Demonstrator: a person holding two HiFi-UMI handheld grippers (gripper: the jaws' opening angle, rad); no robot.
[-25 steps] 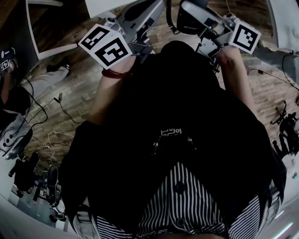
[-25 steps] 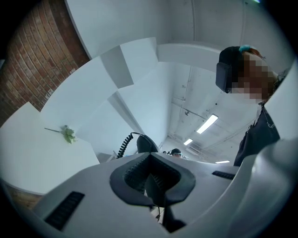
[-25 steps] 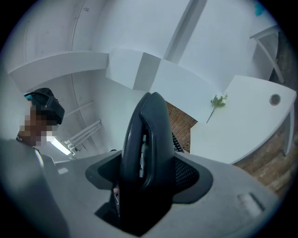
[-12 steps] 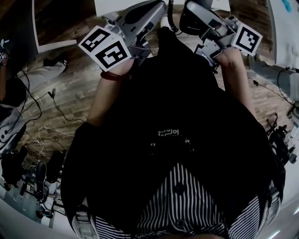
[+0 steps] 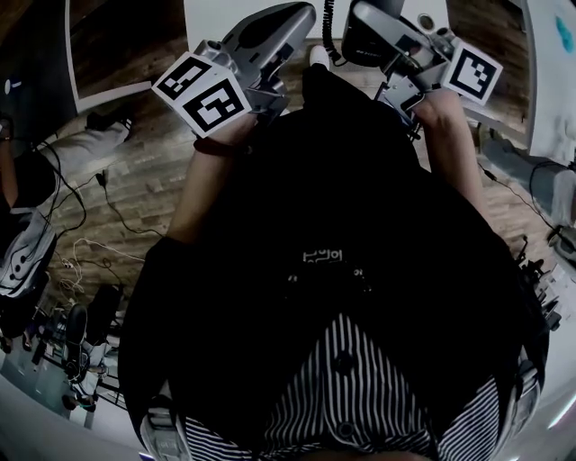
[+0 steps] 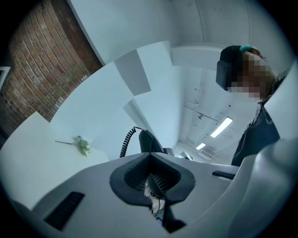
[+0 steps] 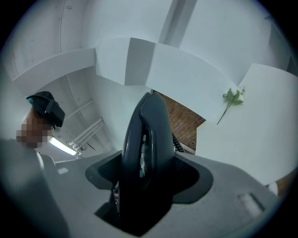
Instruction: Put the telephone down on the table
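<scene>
- Compared with a second ago, the white table fills more of the top of the head view. Both grippers now sit right at its near edge, and the wooden floor has slid past beneath them.
- The right gripper keeps the same wide grip. Its jaws are spread far apart and clamp the dark telephone, which stands upright between the pads.
- The telephone is held up in the air and has not been set on the table.
- Its coiled cord runs up from it, between the two grippers.
- The left gripper carries nothing. Its dark pads close to a point, with only a slit between them.
- The left gripper view shows the telephone and its cord just beyond that gripper's tips.
- A small flower sprig lies on the tabletop, well apart from the telephone.
- A brick wall stands behind the table.
- Another person in a dark top stands at the right of the left gripper view.
- In the head view the wearer's own dark clothing and striped shirt take up the middle and hide the floor below the grippers.
- Loose cables trail over the floor at the left.
</scene>
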